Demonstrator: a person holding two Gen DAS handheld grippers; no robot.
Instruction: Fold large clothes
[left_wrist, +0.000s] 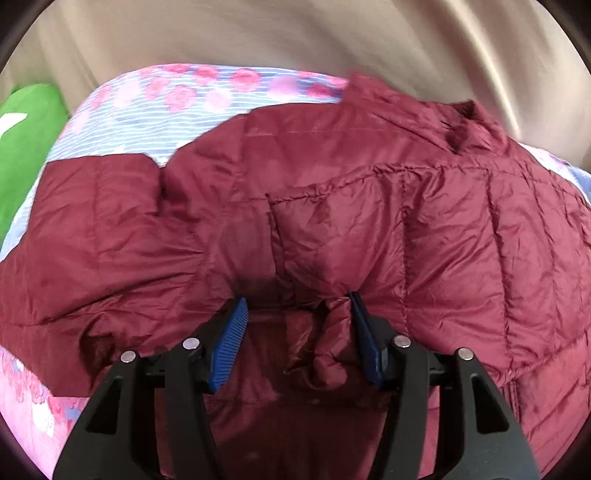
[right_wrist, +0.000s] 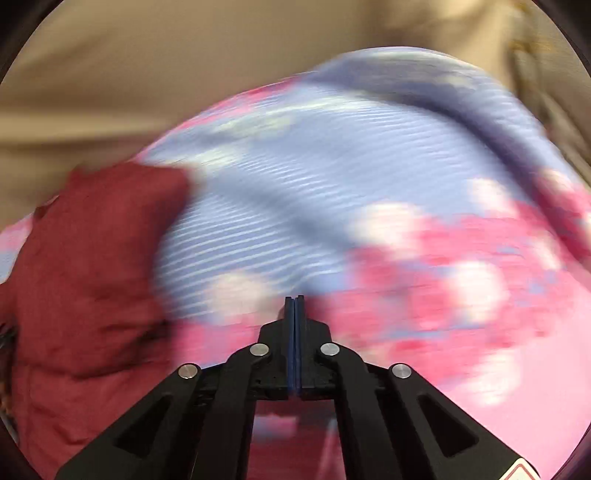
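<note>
Jacket edge slipping risk
The left claw (left_wrist: 297, 314) is being held wide around a jacket (left_wrist: 332, 206) fold, ungripped; the right claw (right_wrist: 294, 306) is being kept closed, empty.

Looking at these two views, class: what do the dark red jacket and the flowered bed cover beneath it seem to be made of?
Jacket: likely thin nylon or polyester shell with padded filling; it has a slight sheen, fine crinkles and stitched quilt lines. Bed cover: probably woven cotton, matte, with printed stripes and pink flowers; the blur leaves this uncertain.
</note>
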